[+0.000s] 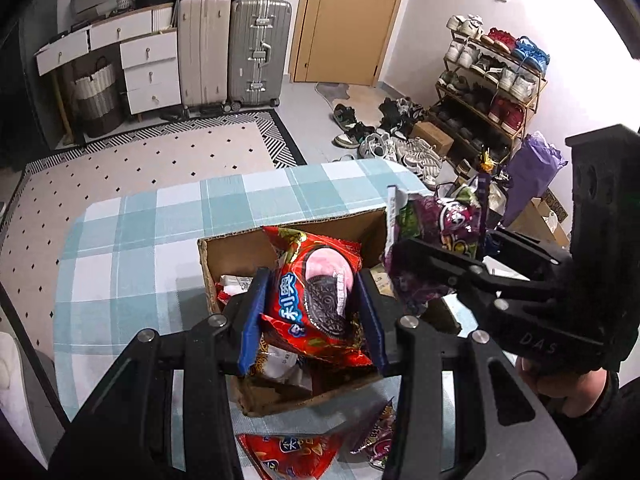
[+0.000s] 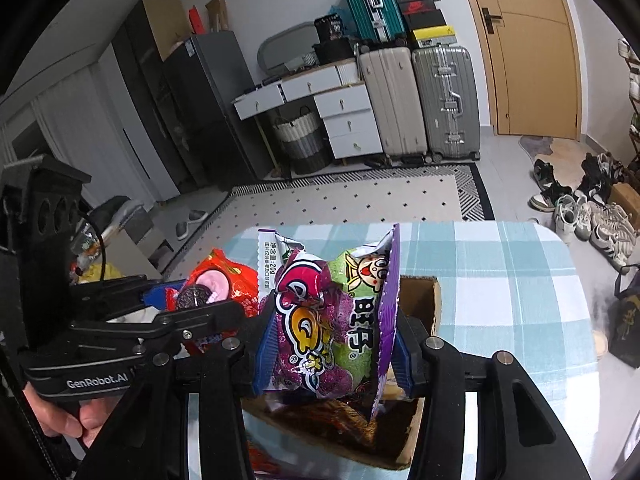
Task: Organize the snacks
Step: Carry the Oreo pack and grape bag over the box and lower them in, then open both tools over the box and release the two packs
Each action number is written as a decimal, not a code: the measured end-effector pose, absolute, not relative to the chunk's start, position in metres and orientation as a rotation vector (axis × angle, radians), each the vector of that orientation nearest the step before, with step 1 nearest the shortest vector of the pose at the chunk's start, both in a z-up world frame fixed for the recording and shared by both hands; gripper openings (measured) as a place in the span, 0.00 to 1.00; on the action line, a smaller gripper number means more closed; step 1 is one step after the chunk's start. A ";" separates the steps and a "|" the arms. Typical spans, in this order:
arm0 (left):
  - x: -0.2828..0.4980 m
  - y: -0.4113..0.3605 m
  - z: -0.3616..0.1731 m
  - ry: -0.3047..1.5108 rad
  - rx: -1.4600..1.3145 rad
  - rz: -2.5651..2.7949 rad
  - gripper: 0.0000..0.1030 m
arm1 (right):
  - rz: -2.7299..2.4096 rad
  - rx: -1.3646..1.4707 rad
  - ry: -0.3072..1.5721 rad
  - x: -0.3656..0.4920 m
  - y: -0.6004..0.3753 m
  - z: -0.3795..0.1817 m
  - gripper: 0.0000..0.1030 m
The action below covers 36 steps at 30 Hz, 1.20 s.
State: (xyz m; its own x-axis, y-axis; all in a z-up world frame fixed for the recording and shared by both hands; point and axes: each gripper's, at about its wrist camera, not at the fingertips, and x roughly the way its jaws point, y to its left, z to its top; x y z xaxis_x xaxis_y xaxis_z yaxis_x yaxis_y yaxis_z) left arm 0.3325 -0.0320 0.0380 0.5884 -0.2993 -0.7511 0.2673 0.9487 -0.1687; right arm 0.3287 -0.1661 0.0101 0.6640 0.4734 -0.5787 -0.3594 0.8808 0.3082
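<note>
We see the left gripper [image 1: 312, 312] clamped on a red cookie packet [image 1: 316, 300] above the cardboard box [image 1: 224, 256]. The right gripper [image 2: 332, 340] pinches a purple snack bag [image 2: 332, 320] (green on one side) over the same box

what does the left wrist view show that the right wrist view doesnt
Only the left wrist view: the shoe rack, a purple bag and loose snack packs on the cloth before the box.
Only the right wrist view: the dark fridge.
Both: the left gripper shut on the red cookie pack, the right gripper shut on the purple snack pack, the cardboard box, the suitcases and the door.
</note>
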 end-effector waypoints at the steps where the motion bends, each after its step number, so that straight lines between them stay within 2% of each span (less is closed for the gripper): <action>1: 0.335 -0.032 0.034 0.888 -0.040 -0.327 0.39 | 0.481 0.178 0.708 0.331 -0.166 0.005 0.47; 4: 0.345 -0.030 0.021 0.908 -0.051 -0.320 0.43 | 0.482 0.189 0.720 0.341 -0.166 -0.006 0.49; 5: 0.347 -0.029 0.017 0.915 -0.045 -0.308 0.54 | 0.481 0.193 0.727 0.342 -0.169 -0.010 0.52; 7: 0.349 -0.027 0.012 0.914 -0.036 -0.295 0.63 | 0.483 0.204 0.730 0.346 -0.171 -0.015 0.58; 9: 0.346 -0.024 0.013 0.897 -0.038 -0.294 0.64 | 0.462 0.199 0.720 0.346 -0.175 -0.016 0.63; 25: 0.289 -0.011 0.041 0.830 -0.063 -0.249 0.68 | 0.480 0.196 0.639 0.280 -0.194 0.022 0.63; 28: 0.270 -0.015 0.050 0.806 -0.047 -0.246 0.75 | 0.479 0.197 0.614 0.261 -0.194 0.031 0.63; 29: 0.264 -0.017 0.053 0.800 -0.045 -0.246 0.78 | 0.479 0.200 0.606 0.255 -0.195 0.035 0.65; 33: 0.235 -0.021 0.061 0.778 -0.059 -0.249 0.78 | 0.479 0.212 0.585 0.231 -0.198 0.043 0.73; 36: 0.216 -0.024 0.063 0.776 -0.062 -0.249 0.78 | 0.479 0.225 0.581 0.212 -0.199 0.043 0.74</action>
State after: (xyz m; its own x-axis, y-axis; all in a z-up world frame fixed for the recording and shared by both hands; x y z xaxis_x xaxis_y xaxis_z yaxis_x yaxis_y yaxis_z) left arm 0.2161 -0.0243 0.0626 0.6860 -0.2452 -0.6851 0.1997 0.9688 -0.1467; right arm 0.2117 -0.1989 0.0429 0.7311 0.4929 -0.4717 -0.3690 0.8672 0.3343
